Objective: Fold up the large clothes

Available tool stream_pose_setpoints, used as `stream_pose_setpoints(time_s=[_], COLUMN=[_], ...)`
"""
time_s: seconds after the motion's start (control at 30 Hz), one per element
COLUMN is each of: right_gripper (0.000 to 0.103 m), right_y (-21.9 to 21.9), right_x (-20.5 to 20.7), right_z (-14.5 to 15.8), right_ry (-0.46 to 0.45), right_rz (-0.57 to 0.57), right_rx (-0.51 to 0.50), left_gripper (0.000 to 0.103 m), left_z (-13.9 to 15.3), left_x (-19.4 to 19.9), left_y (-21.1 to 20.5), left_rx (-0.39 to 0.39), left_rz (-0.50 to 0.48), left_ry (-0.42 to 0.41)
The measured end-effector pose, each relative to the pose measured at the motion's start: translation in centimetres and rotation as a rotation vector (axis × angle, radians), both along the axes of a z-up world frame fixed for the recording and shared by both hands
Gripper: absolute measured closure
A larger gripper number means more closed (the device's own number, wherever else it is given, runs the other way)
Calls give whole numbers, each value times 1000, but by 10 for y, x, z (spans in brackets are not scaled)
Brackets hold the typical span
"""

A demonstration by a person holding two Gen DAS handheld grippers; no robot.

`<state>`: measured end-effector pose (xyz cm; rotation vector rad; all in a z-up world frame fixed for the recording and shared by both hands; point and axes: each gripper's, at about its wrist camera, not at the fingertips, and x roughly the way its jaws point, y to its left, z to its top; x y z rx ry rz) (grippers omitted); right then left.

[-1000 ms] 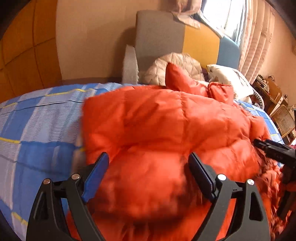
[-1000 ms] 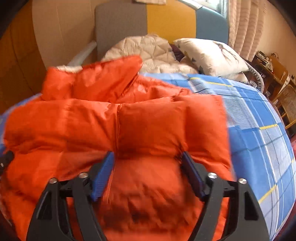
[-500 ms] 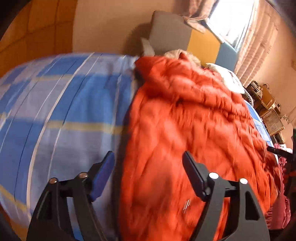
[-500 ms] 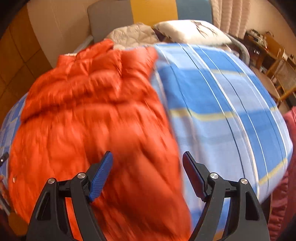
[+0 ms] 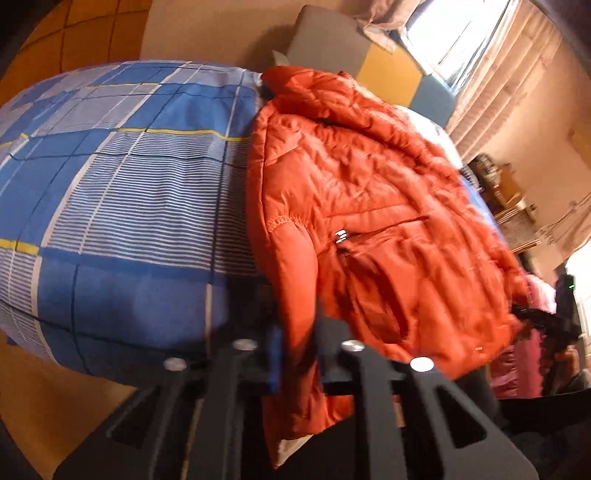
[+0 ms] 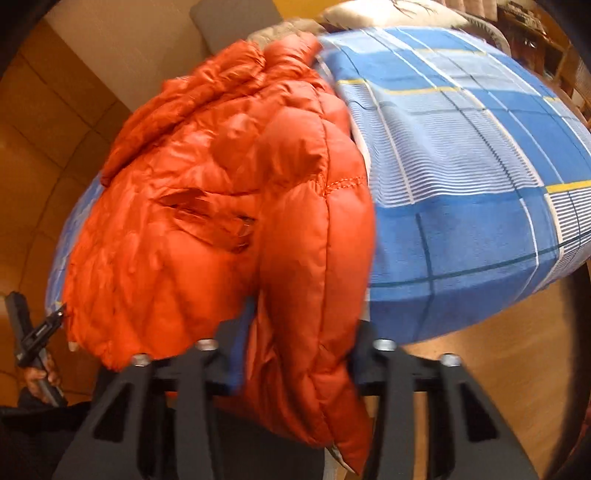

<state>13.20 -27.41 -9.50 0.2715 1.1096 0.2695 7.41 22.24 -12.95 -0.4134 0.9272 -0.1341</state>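
An orange puffer jacket (image 5: pixel 369 206) lies along the bed, hem toward me, and shows in the right wrist view (image 6: pixel 207 206) too. My left gripper (image 5: pixel 297 354) is shut on the jacket's hem at its left corner, at the bed's near edge. My right gripper (image 6: pixel 295 347) is shut on the hem at the right corner; the fabric bulges between the jaws. The right gripper shows at the far right of the left wrist view (image 5: pixel 543 325). The left gripper shows at the far left of the right wrist view (image 6: pixel 44 328).
The bed has a blue, white and yellow checked cover (image 5: pixel 122 192), also in the right view (image 6: pixel 461 177). Pillows (image 6: pixel 388 11) and a grey and yellow headboard (image 5: pixel 354 48) are at the far end. Wooden floor (image 6: pixel 498 362) lies below. Furniture (image 5: pixel 513 218) stands by the curtained window.
Both grippers have pulled back to the bed's near edge and closed on the jacket's hem corners. The bunched jacket now lies stretched out along the bed.
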Motion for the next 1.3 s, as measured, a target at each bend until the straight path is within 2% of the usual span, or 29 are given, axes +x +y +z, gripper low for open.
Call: stream_pose_setpoints(time_s=[0.03, 0.13, 0.23, 0.4, 0.47, 0.57, 0.7, 0.8, 0.87, 1.0, 1.2, 1.27, 1.3], right_gripper=[84, 92, 92, 93, 93, 93, 93, 93, 93, 93, 92, 86, 79], right_y=[1, 1, 2, 8, 8, 4, 9, 13, 12, 10, 14, 16, 16], right_x=[-4, -15, -33, -50, -51, -48, -21, 8, 30, 77, 138, 160, 166], right_z=[8, 32, 60, 89, 104, 122, 142, 156, 160, 155, 133, 126, 123], right_ry=[-22, -74, -120, -136, -170, -244, -315, -350, -352, -348, -321, -309, -302], right_rz=[15, 67, 134, 222, 233, 218, 178, 140, 117, 61, -42, -75, -89], right_rx=[0, 11, -15, -57, -18, 48, 128, 157, 170, 176, 168, 172, 176], left_gripper=[96, 97, 98, 98, 98, 98, 98, 98, 97, 97, 96, 93, 93], left_z=[5, 22, 37, 60, 73, 92, 119, 131, 140, 146, 131, 125, 122], left_x=[-5, -23, -45, -76, -83, -81, -53, -25, 1, 59, 137, 160, 170], left_y=[1, 0, 4, 8, 15, 24, 32, 37, 38, 37, 37, 38, 40], left_rx=[-5, -31, -58, -112, -170, -210, -235, -250, -228, -182, -160, -141, -147], left_rz=[-8, -47, -72, -93, -83, -60, -70, -77, -78, -59, -7, 22, 32], left_ry=[-11, -46, -72, -122, -170, -233, -311, -330, -334, -307, -239, -215, -202])
